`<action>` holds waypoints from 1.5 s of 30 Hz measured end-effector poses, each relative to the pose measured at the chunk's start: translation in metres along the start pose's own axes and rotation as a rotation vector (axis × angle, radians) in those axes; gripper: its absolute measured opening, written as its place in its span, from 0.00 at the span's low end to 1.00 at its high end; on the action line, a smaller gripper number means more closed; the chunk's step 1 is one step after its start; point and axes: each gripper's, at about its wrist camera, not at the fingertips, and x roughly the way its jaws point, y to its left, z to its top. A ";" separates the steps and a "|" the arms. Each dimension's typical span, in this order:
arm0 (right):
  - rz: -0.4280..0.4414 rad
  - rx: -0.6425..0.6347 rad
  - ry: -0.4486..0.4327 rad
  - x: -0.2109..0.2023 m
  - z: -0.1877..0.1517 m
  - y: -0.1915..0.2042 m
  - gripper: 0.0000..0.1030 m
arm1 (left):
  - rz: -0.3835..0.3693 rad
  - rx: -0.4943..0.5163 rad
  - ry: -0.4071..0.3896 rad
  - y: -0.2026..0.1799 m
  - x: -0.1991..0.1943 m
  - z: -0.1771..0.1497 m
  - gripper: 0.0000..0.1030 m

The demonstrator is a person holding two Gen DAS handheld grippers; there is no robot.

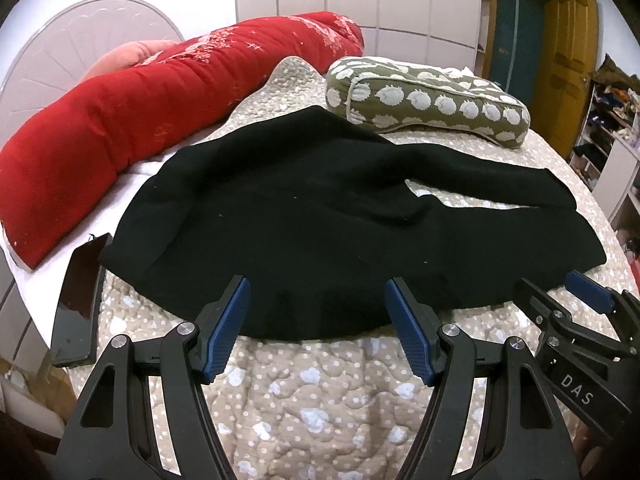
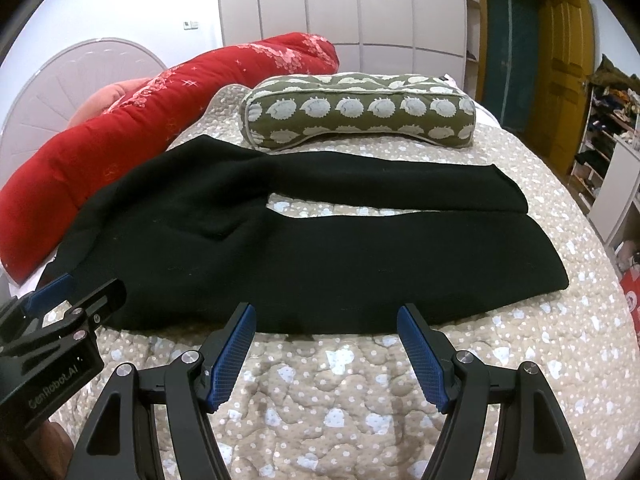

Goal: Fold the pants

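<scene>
**A:** How far along is the folding?

**B:** Hardly begun, I'd say. The black pants lie spread flat on the quilt, waist toward the red bolster on the left, both legs running off to the right. The legs are still apart, with a wedge of quilt showing between them, so no fold looks made. Everything is left: laying one leg over the other, then folding along the length.

**A:** And the claws?

**B:** The left gripper has its jaws standing wide apart, with nothing between them. It hangs just over the near edge of the pants, close to the near side of the bed. The right gripper is the same: jaws well apart, empty, just short of the near hem of the near leg. Neither pad touches cloth, as far as I can tell.

**A:** What does each camera give that the other doesn't?

**B:** The left view shows the waist end clearly and a dark flat object, perhaps a phone or tablet, lying at the near left edge of the bed, just beside the waistband. The right view doesn't show it. The right view, though, shows both leg ends squarely, toward the right edge of the bed, and the whole patterned cushion just behind the far leg.

**A:** Do they see each other?

**B:** Yes, each catches the other claw at its side margin.
</scene>
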 end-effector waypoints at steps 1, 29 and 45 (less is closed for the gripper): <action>0.000 0.001 0.003 0.001 0.000 0.000 0.70 | -0.003 -0.002 0.003 0.000 0.001 0.000 0.68; -0.023 0.002 0.026 0.009 0.003 -0.005 0.70 | -0.012 -0.062 0.036 0.013 0.004 -0.001 0.68; -0.023 -0.004 0.035 0.012 0.003 -0.004 0.70 | -0.004 -0.095 0.036 0.026 0.001 0.000 0.68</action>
